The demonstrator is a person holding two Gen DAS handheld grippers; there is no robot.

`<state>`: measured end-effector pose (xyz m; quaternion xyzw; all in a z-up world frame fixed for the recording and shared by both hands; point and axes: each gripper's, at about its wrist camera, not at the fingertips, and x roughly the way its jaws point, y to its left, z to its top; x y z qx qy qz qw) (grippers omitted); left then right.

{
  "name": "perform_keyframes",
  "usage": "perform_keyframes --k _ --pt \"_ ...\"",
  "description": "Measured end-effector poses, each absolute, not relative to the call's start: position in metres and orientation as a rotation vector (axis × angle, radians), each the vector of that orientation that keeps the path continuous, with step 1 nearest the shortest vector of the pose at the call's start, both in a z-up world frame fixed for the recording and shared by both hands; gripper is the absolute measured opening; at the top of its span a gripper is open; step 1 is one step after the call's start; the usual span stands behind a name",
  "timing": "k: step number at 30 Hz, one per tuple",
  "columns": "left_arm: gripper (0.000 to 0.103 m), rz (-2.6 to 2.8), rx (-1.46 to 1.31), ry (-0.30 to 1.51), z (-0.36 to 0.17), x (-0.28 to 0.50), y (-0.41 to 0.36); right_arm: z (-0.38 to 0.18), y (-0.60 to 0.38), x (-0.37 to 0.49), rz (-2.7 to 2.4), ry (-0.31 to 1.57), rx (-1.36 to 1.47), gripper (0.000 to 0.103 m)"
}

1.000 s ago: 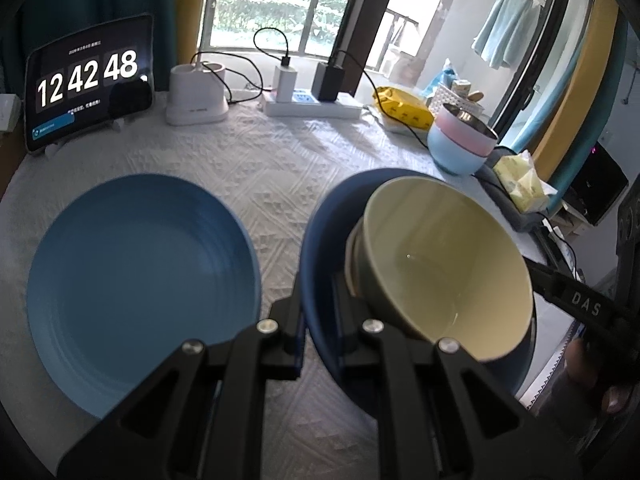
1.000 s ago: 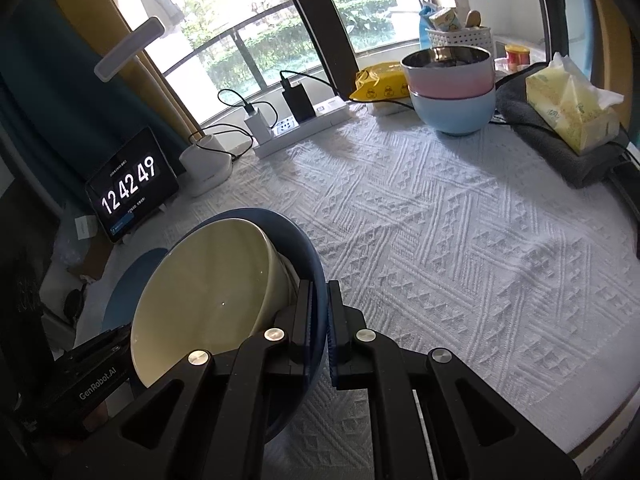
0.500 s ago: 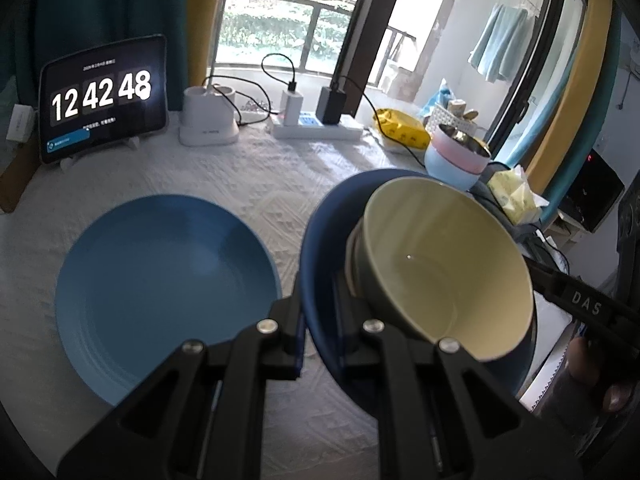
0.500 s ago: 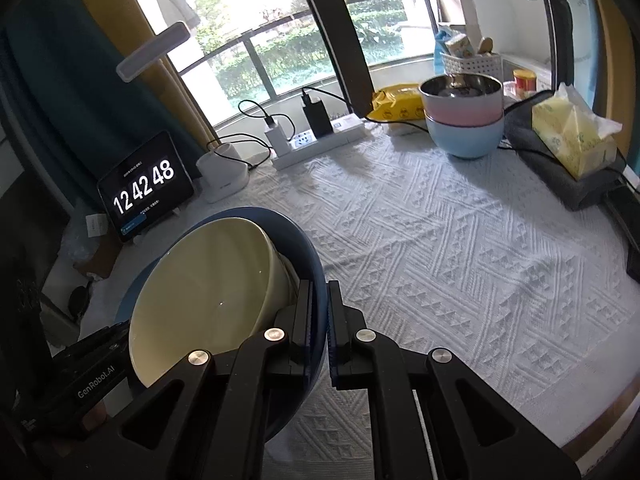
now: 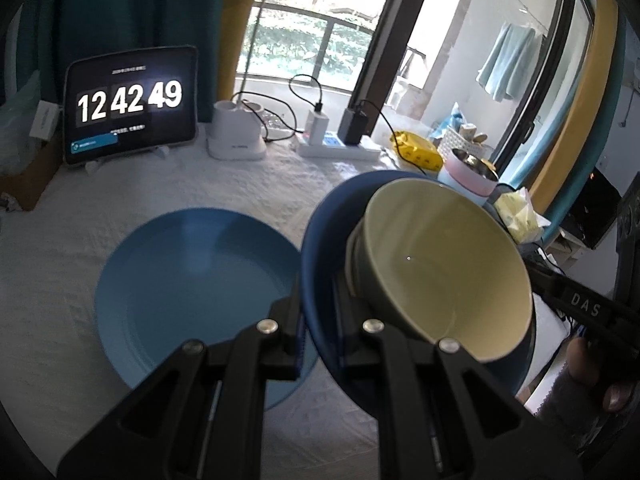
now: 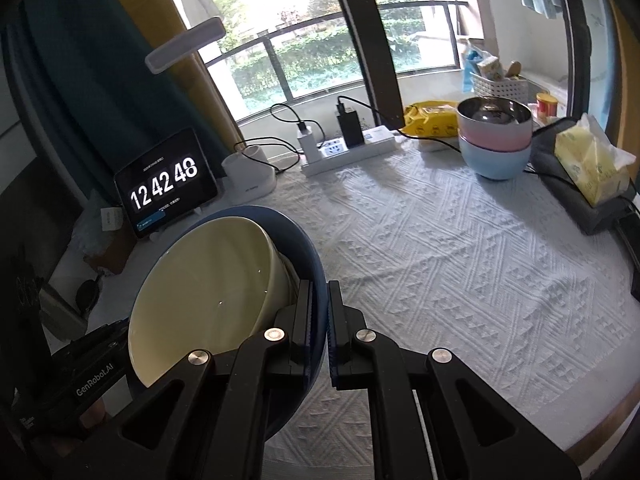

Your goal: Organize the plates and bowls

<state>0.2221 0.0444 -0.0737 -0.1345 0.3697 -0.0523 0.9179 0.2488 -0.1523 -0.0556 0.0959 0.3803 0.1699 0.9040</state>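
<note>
Both tools were clamped onto the same dish here. The left tool (image 5: 318, 312) had its jaws pinched shut on the near-left rim of a dark blue round plate (image 5: 320, 240), and the right tool (image 6: 319, 312) was pinched on the opposite rim of that plate (image 6: 308, 248). The plate was lifted clear of the worktop (image 6: 440, 260), which wore a white textured cloth, and it was tilted quite a bit. Sitting on the plate was a cream-inside, grey-green-outside ceramic bowl (image 5: 440, 264), leaning with the plate, its open mouth facing the left tool's camera; there looked to be a second bowl nested under it, but that was hard to tell for sure.

To the left, flat on the cloth, lay a lighter blue round plate (image 5: 192, 280), just beside the held one. Over at the far right of the worktop stood a stack of bowls, a steel-lined pink one (image 6: 496, 128) nested in a pale blue one (image 6: 496, 162). Near those was a yellow tissue pack (image 6: 592, 168) on a grey folded cloth. Along the far edge were a white power strip (image 6: 352, 152) with chargers plugged in, and a tablet showing a clock (image 5: 130, 104) at the far left.
</note>
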Motion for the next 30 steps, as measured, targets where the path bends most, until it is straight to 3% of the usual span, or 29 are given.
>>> perform_keyframes --k 30 --pt "0.009 0.031 -0.368 0.759 -0.093 0.218 0.156 -0.072 -0.026 0.281 0.447 0.861 0.074 0.007"
